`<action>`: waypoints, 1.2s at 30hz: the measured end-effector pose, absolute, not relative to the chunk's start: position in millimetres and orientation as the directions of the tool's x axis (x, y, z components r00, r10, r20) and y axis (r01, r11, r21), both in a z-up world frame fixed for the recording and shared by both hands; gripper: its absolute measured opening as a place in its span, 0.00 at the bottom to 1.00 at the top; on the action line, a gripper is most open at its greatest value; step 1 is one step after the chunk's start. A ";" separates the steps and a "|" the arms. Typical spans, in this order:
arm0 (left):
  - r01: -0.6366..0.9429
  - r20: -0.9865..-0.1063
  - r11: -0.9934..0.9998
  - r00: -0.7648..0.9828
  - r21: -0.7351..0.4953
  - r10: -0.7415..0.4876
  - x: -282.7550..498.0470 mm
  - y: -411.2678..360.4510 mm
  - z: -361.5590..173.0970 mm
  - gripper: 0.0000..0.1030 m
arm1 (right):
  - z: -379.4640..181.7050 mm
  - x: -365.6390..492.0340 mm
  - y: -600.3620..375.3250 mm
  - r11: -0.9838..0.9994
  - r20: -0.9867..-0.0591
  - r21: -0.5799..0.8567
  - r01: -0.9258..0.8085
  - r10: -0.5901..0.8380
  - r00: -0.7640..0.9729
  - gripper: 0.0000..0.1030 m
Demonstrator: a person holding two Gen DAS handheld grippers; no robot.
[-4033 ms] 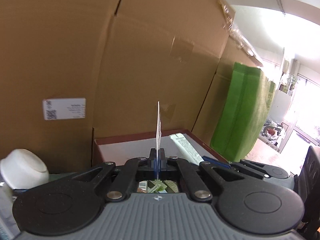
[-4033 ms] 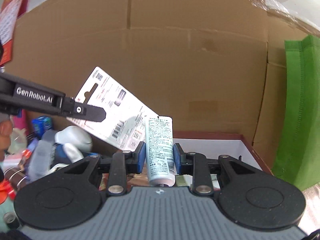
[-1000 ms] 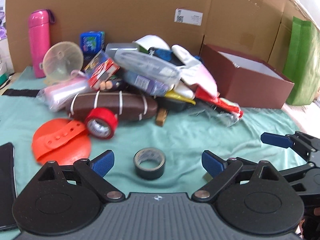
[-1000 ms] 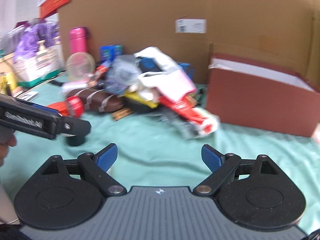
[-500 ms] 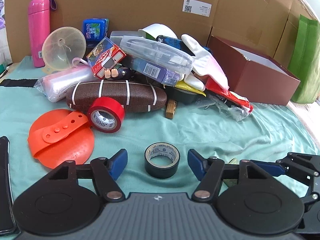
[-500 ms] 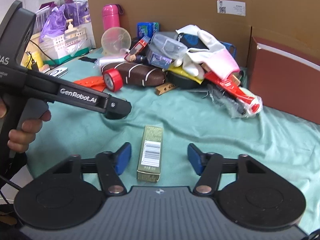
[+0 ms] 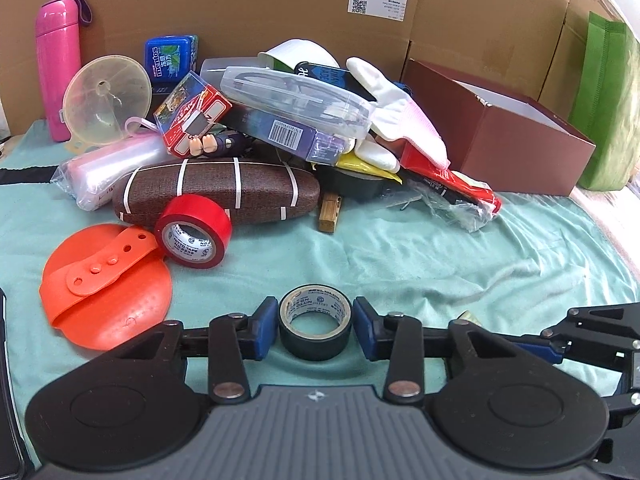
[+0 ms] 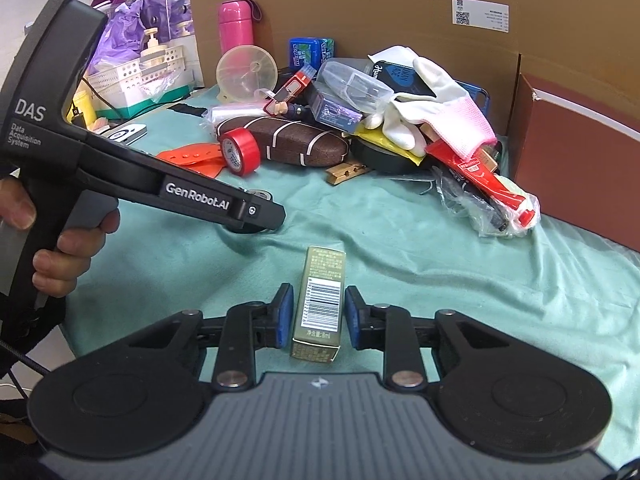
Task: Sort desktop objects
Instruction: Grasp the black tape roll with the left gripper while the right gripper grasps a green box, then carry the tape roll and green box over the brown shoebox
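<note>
In the left wrist view a black tape roll (image 7: 315, 327) lies on the green cloth between the blue pads of my left gripper (image 7: 315, 330); the pads touch or nearly touch its sides. In the right wrist view a small gold box with a barcode (image 8: 319, 307) lies on the cloth between the pads of my right gripper (image 8: 319, 316), with narrow gaps on both sides. The left gripper (image 8: 256, 216) shows there over the tape roll, to the left of the box. A heap of objects (image 7: 280, 120) lies further back.
A dark red open box (image 7: 496, 140) stands at the right by a cardboard wall and a green bag (image 7: 608, 104). A red tape roll (image 7: 194, 230), orange disc (image 7: 106, 296), brown glasses case (image 7: 216, 188), funnel (image 7: 108, 100) and pink bottle (image 7: 58, 60) lie left. A clothespin (image 7: 331, 212) lies mid-table.
Both grippers came down from the red box to the cloth. Over the last second the left jaws narrowed around the black tape roll and the right jaws narrowed around the gold box.
</note>
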State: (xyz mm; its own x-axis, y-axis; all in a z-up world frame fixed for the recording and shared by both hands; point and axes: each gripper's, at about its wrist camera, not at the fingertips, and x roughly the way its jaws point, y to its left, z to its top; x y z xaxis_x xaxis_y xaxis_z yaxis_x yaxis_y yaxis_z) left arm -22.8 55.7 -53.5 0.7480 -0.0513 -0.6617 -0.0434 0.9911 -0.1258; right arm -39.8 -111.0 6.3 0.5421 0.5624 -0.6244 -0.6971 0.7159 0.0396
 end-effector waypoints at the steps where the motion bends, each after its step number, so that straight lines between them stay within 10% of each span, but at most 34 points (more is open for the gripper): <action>1: -0.044 -0.659 0.991 0.751 -0.127 -0.051 -23.1 55.9 -53.4 0.42 | 6.3 -39.6 -111.0 0.715 -0.625 0.039 -0.698 0.563 0.541 0.24; 36: 0.060 -0.644 0.996 0.760 -0.064 -0.087 -25.1 34.5 -44.0 0.39 | 7.5 -38.7 -121.6 0.742 -0.613 0.028 -0.670 0.542 0.575 0.20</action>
State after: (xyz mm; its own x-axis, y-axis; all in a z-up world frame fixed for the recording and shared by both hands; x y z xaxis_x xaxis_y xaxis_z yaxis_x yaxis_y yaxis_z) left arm -25.1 34.5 -44.0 0.7604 -0.0871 -0.6436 0.0599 0.9961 -0.0641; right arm -38.7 -121.6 7.5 0.5747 0.5418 -0.6134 -0.6697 0.7421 0.0281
